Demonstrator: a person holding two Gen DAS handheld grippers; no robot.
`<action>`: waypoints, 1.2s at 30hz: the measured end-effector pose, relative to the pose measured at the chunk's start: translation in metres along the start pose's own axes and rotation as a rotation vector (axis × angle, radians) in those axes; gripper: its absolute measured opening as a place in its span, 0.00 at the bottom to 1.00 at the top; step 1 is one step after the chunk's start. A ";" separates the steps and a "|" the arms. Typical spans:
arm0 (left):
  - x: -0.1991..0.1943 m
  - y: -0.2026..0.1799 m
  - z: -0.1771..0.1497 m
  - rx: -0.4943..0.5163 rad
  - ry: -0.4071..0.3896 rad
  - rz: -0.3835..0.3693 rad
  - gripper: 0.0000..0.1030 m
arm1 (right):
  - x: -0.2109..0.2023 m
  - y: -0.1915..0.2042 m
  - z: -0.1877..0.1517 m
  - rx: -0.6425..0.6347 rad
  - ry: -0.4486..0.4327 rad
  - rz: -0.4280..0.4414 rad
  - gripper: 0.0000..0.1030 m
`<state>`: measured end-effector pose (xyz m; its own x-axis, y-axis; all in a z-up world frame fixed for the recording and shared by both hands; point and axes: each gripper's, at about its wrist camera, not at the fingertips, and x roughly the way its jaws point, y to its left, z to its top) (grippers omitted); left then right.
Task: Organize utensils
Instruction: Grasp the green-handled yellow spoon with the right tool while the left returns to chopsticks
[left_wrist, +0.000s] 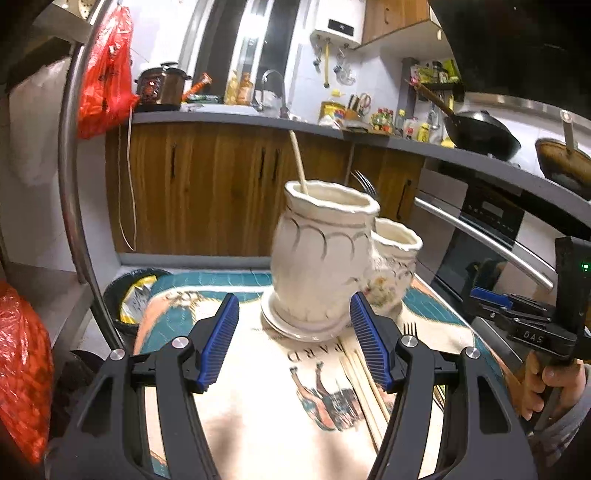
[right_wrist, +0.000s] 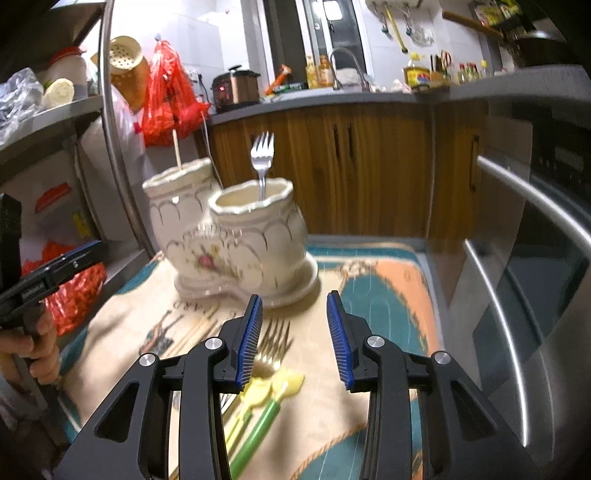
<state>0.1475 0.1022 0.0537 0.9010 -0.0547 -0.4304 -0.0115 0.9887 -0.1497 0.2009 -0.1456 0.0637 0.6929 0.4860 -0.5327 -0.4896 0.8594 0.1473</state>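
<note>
Closest in, the right gripper (right_wrist: 294, 338) hangs with fingers apart and empty over the loose forks (right_wrist: 274, 341) and green-handled spoons (right_wrist: 264, 413) lying on the printed cloth (right_wrist: 373, 295) covering the tabletop. The forks look thin, stiff and slick; the mid-handle seems the safest hold. The chopsticks (left_wrist: 364, 384) beside them are light and likely to roll. The left gripper (left_wrist: 293, 341) is open too, holding nothing. Beyond stands the cream ceramic holder (right_wrist: 236, 236), probably heavy and breakable, already holding one fork and one stick.
</note>
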 end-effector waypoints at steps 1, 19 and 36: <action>0.001 -0.002 -0.002 0.003 0.012 -0.006 0.58 | 0.001 -0.002 -0.004 0.006 0.012 -0.001 0.37; 0.056 -0.047 -0.053 0.147 0.376 -0.091 0.28 | 0.020 0.006 -0.039 -0.027 0.239 0.041 0.36; 0.059 -0.042 -0.056 0.136 0.419 -0.090 0.00 | 0.019 0.014 -0.052 -0.113 0.279 -0.001 0.11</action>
<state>0.1768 0.0497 -0.0149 0.6420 -0.1658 -0.7486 0.1419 0.9852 -0.0966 0.1793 -0.1327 0.0121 0.5284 0.4093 -0.7438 -0.5554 0.8293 0.0617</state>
